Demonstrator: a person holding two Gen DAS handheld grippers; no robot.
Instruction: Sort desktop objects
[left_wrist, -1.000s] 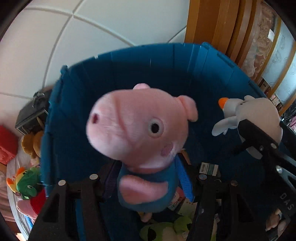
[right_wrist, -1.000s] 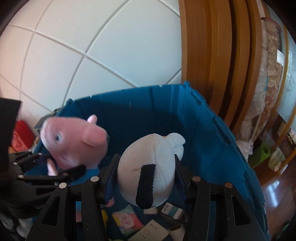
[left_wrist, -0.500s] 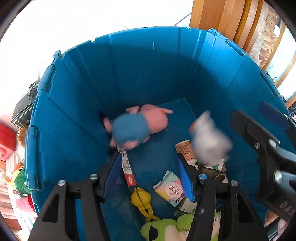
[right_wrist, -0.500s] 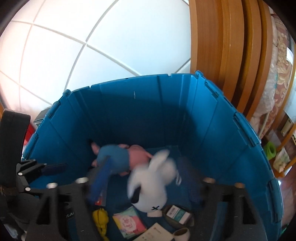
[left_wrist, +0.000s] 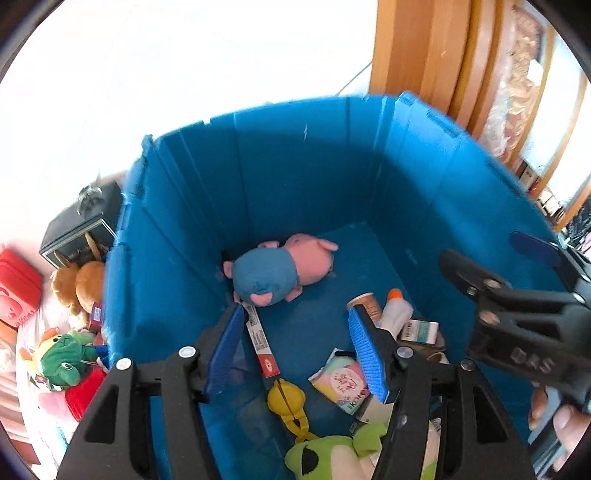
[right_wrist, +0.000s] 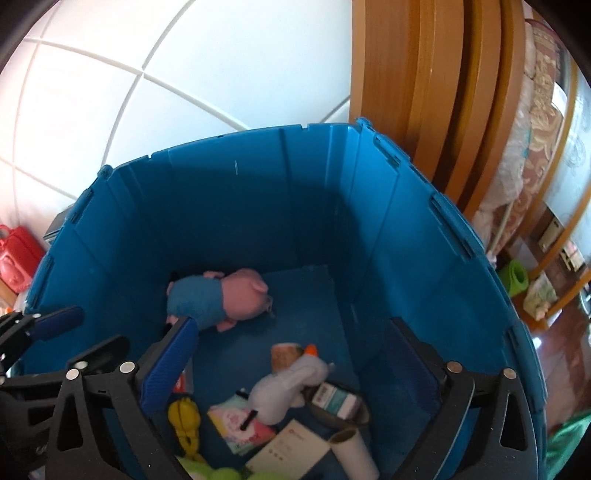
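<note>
A pink pig plush (left_wrist: 273, 273) in a blue shirt lies on its side on the floor of the deep blue bin (left_wrist: 295, 177), near the far left wall. My left gripper (left_wrist: 295, 311) hangs open above it with nothing between its blue pads. A white plush (right_wrist: 284, 387) with an orange tip lies among the clutter at the bottom of the bin (right_wrist: 258, 203). Over it my right gripper (right_wrist: 291, 321) has its jaws opening wide, with nothing between them. The pig (right_wrist: 221, 299) also shows beyond its left finger.
On the bin floor lie a yellow toy (left_wrist: 286, 400), a tissue pack (left_wrist: 341, 380), a green plush (left_wrist: 332, 454), a small box (right_wrist: 334, 400) and a paper roll (right_wrist: 351, 450). Left of the bin sit a frog plush (left_wrist: 61, 358), a brown bear (left_wrist: 79, 284) and a black box (left_wrist: 77, 236). A wooden frame (right_wrist: 424, 92) stands to the right.
The left gripper let go of the pig and the right gripper opened and let go of the white plush. Both toys fell to the bin floor.
</note>
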